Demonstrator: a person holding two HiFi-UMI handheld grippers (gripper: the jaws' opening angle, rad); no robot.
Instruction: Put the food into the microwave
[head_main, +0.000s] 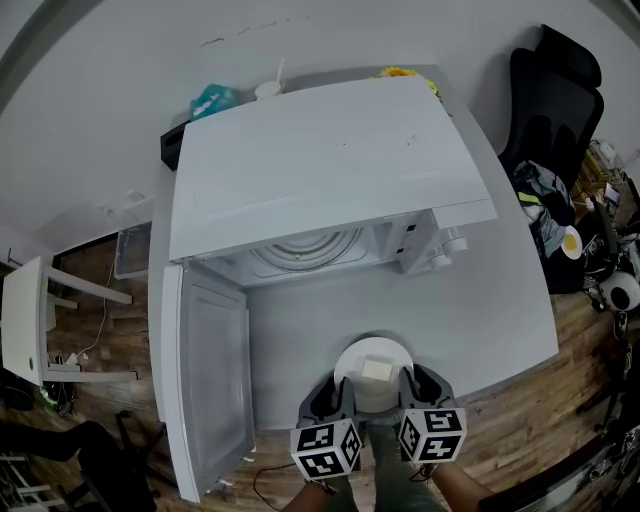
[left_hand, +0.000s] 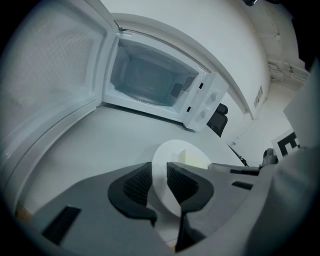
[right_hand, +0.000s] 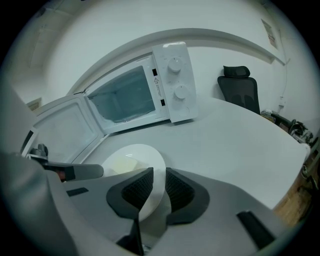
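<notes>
A white plate (head_main: 345, 365) carrying a pale block of food (head_main: 377, 370) rests on the grey table near its front edge, in front of the white microwave (head_main: 320, 160). The microwave's door (head_main: 205, 380) hangs wide open, and the glass turntable (head_main: 305, 248) shows inside. My left gripper (head_main: 332, 395) stands at the plate's left rim. In the left gripper view the plate (left_hand: 172, 155) rim passes between the pads of that gripper (left_hand: 159, 172), with a little slack. My right gripper (head_main: 420, 385) is at the right rim. In the right gripper view it (right_hand: 159, 182) is shut on the plate (right_hand: 132, 155).
The open door juts out over the table's left front. The control panel with two knobs (right_hand: 175, 85) faces me at the microwave's right. A black office chair (head_main: 555, 90) and clutter stand to the right. A teal bag (head_main: 213, 100) lies behind the microwave, and a small white table (head_main: 30, 320) is at the far left.
</notes>
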